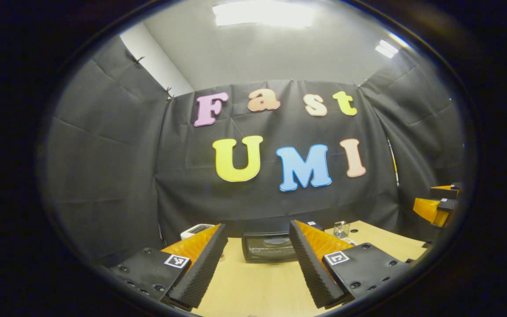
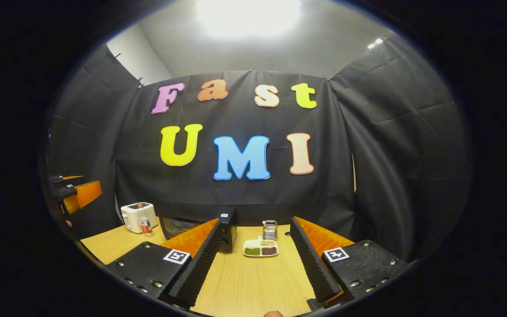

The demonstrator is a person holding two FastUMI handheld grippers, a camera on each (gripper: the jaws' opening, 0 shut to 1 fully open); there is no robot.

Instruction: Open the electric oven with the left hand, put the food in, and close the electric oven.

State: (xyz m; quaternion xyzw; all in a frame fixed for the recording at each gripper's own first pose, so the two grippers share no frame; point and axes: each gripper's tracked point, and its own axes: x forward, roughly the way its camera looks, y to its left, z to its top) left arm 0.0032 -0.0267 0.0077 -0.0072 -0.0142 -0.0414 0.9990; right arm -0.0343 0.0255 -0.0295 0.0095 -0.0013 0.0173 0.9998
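The black electric oven (image 1: 267,247) stands at the back of the wooden table, door closed, straight ahead between the fingers of my left gripper (image 1: 258,264), which is open and empty. In the right gripper view the oven (image 2: 192,226) sits behind the left finger. A white divided plate of food (image 2: 260,248) lies on the table ahead of my right gripper (image 2: 253,268), which is open and holds nothing. The right gripper (image 1: 438,204) also shows at the right edge of the left gripper view, and the left gripper (image 2: 75,191) at the left edge of the right gripper view.
A white toaster (image 2: 137,215) with a small bottle (image 2: 146,225) in front stands left of the oven. A wire holder (image 2: 270,229) stands behind the plate, seen as a small rack (image 1: 341,229) right of the oven. Bare wooden table (image 2: 253,286) lies before both grippers.
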